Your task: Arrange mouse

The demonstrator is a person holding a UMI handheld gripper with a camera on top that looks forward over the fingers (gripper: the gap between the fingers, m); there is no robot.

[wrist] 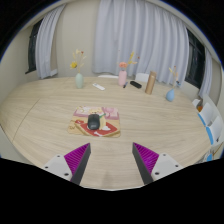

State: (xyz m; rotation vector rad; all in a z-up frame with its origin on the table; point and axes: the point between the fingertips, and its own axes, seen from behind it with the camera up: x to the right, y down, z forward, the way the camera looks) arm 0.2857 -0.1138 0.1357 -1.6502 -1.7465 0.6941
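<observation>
A black mouse (94, 121) lies on a patterned red and cream mouse mat (97, 125) on the pale wooden table (60, 110). It lies beyond my fingers, a little left of the midline between them. My gripper (111, 159) is open and empty, its magenta pads (76, 157) spread wide above bare table, well short of the mouse.
At the table's far side stand a blue vase with yellow flowers (79, 78), a pink bottle (123, 74), a brown box (151, 82) and a small blue item (171, 95). A flat white item (98, 86) lies near them. White shelving (210, 122) is at right. Curtains hang behind.
</observation>
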